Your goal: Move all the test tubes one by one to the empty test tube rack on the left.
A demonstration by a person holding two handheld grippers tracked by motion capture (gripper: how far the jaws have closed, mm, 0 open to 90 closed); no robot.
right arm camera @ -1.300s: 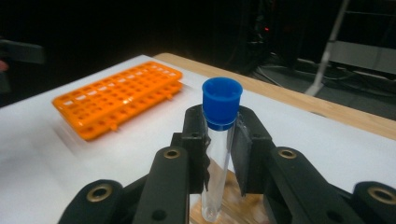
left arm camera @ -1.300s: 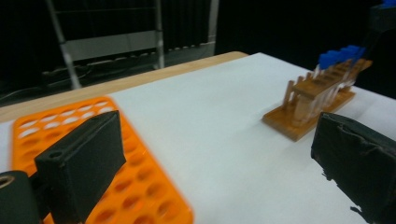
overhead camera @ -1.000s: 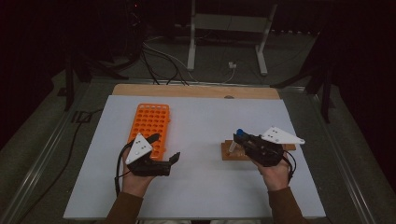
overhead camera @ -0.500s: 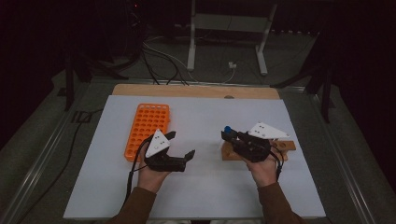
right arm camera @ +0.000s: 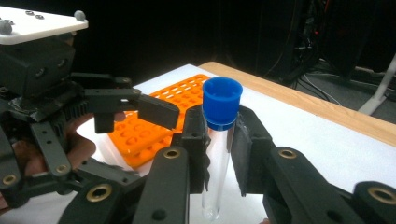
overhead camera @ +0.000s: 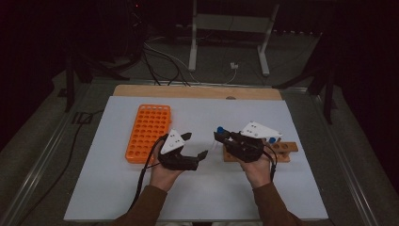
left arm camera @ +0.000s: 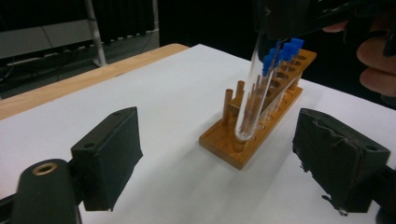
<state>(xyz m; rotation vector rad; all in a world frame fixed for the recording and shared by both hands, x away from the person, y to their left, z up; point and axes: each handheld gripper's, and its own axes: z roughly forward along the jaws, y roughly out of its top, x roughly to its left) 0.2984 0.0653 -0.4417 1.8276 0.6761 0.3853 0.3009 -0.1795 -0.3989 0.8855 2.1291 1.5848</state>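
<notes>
Left gripper (overhead camera: 194,145) sits in the person's left hand (overhead camera: 164,173), aimed toward 2 o'clock in the high view; its jaws stand apart with nothing between the pads and have just been closing. Right gripper (overhead camera: 219,133), in the right hand (overhead camera: 256,170), points toward 10 o'clock, jaws clamped on a tube (right arm camera: 218,140). Both forearms enter from 6 o'clock.
</notes>
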